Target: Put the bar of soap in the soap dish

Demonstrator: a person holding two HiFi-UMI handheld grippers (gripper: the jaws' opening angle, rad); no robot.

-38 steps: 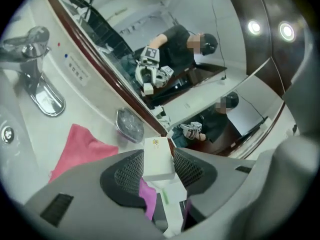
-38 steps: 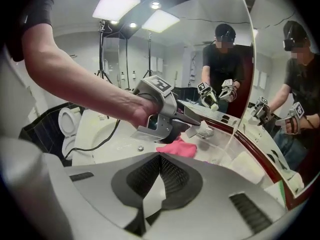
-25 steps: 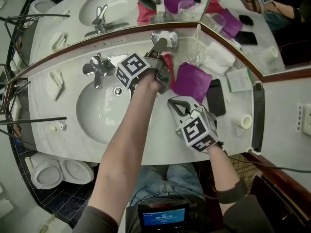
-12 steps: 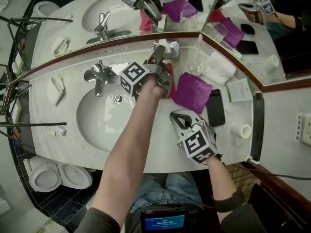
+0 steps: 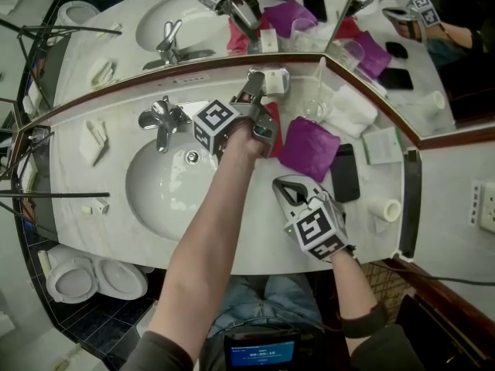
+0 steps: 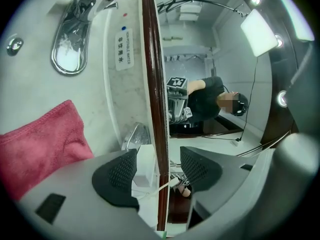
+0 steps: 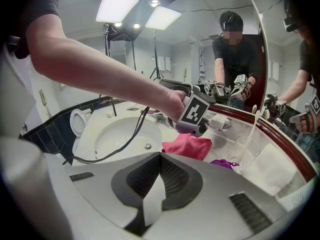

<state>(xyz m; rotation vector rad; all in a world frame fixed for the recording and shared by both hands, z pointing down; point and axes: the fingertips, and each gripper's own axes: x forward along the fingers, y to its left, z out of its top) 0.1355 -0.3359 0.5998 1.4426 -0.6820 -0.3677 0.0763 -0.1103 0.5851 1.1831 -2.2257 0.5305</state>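
Left gripper (image 5: 254,90) is at the counter's back edge, tight against the mirror trim (image 5: 139,76). Its jaws are apart and have just been opening. Soap bar (image 5: 272,81) is between them, not squeezed, and sits in the metal soap dish (image 5: 283,74). Right gripper (image 5: 285,185) is over the open front of the counter (image 5: 255,230), jaws pinched on a white strip (image 7: 151,200), maybe paper. Pink cloth (image 5: 272,122), purple cloth (image 5: 309,147) and glass (image 5: 313,103) crowd the right; sink basin (image 5: 166,184) is to the left. Marble bathroom top.

Bar of soap (image 6: 144,166) half hidden behind a pad of the left gripper (image 6: 157,171), soap dish (image 6: 134,135) mostly covered too — only a metal rim showing, pink towel (image 6: 40,144) cut off at the frame's left edge
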